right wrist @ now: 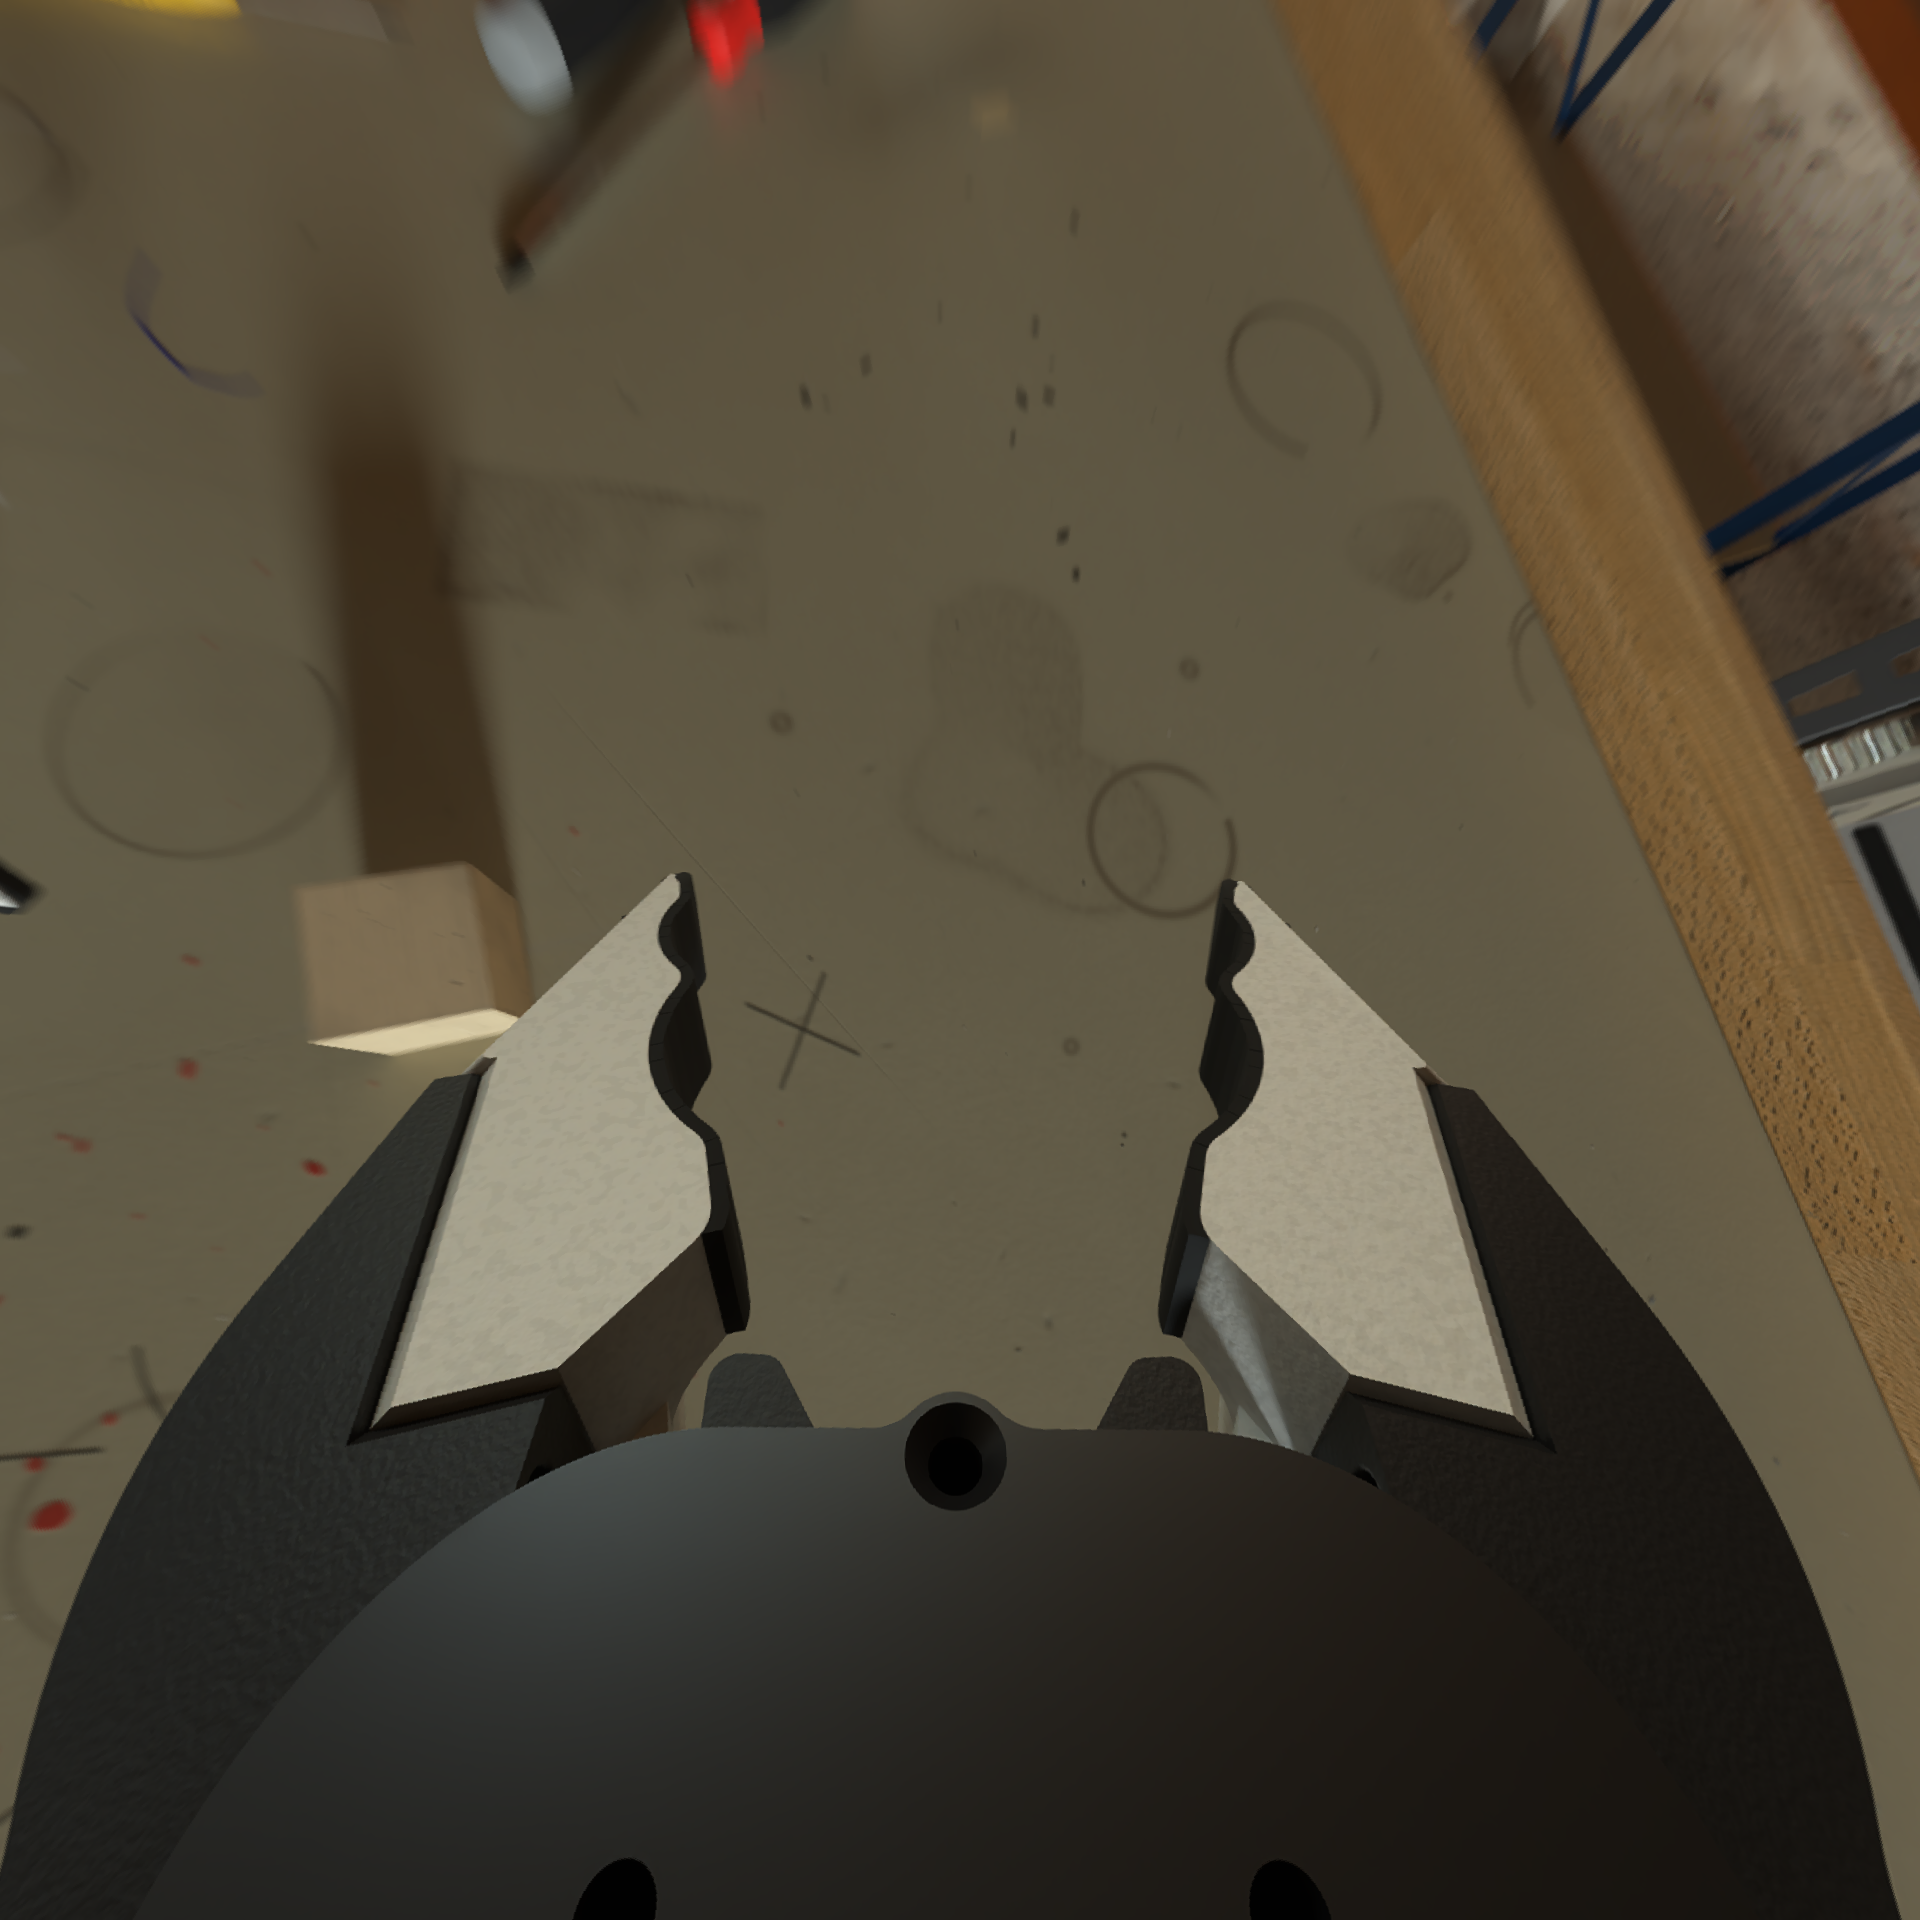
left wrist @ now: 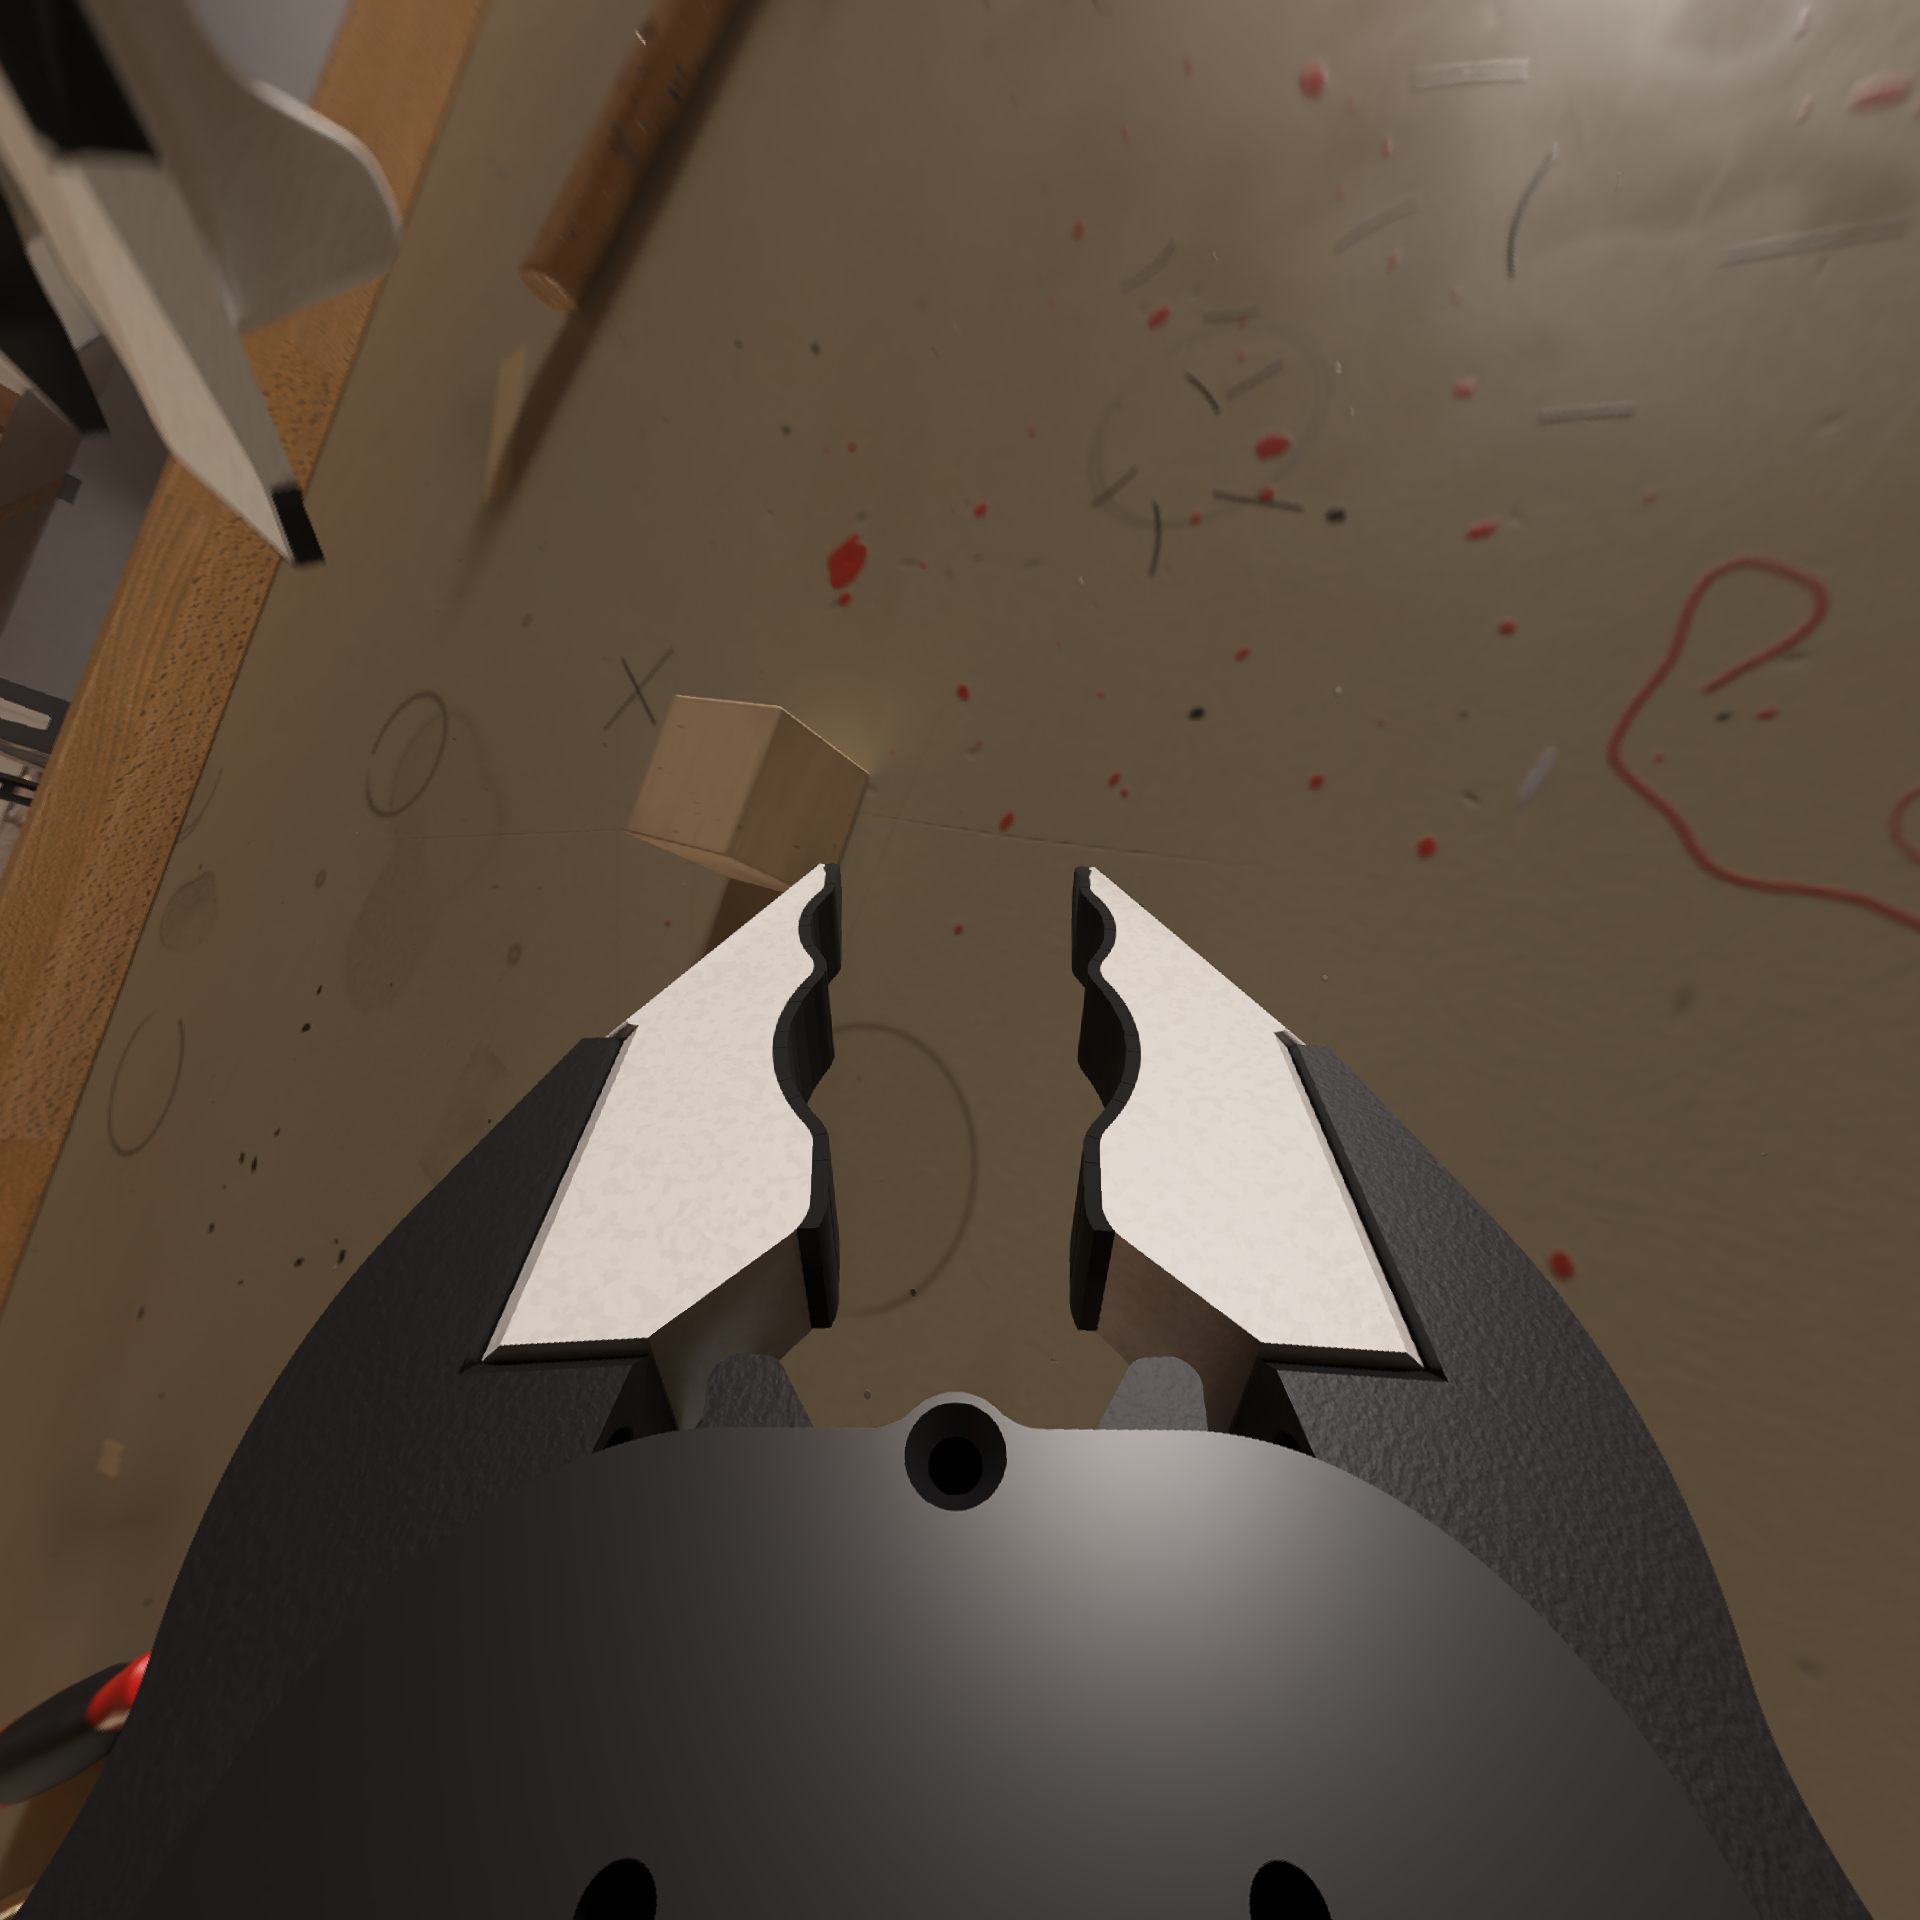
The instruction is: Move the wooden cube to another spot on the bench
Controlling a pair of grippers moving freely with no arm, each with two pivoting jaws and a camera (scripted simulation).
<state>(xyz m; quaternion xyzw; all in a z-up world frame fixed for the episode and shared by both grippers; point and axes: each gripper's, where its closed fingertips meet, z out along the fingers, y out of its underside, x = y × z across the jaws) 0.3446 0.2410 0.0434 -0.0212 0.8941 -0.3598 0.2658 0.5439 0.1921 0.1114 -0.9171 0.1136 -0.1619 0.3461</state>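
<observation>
Left wrist view: left claw angled down over bench, fingers spread, gripping nothing. Wooden cube sits on bench just beyond left fingertip, beside pencilled X. Other claw hangs upper left; wooden handle beyond.

Right wrist view: right claw spread wider, empty. Cube left of its fingers; X between them. Bench's wood edge at right.

Wooden cube corner hidden by left gripper; dowel cut off at top.
</observation>
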